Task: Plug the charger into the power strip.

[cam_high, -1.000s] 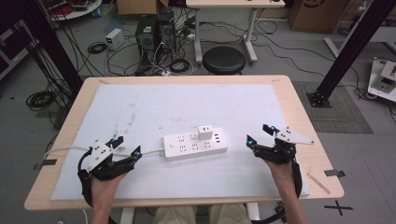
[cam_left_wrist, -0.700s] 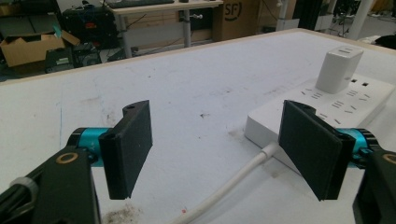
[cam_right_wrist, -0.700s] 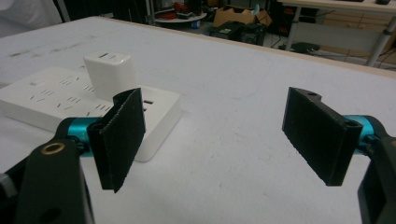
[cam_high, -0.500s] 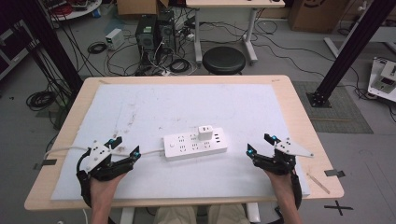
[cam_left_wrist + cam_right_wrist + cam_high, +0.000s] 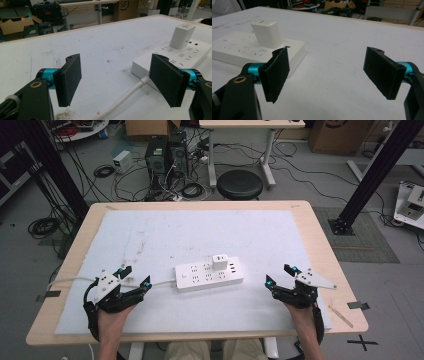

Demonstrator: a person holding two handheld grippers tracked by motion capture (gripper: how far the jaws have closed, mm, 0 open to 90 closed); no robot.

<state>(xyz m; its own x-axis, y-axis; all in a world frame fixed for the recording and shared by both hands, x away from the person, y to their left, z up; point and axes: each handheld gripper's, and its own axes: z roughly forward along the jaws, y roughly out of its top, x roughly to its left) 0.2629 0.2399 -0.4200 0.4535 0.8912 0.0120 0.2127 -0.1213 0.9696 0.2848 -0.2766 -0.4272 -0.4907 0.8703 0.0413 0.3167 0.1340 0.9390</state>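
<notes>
Your left gripper and right gripper both gape empty, flanking the white rectangular plastic power strip on the counter.

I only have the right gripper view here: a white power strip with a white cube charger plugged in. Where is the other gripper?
Observer: The left gripper sits near the table's front left, jaws wide apart, at the strip's cord end.
Operator: So the strip has a cord?
Observer: Yes, a white cable leaves the white power strip at its left end and passes between the left gripper's jaws.
Operator: Is my gripper touching the strip?
Observer: No. The right gripper is open and apart from the strip's right end, with bare white table cover between them.
Operator: And the charger?
Observer: The white cube charger stands upright, untouched.
</notes>
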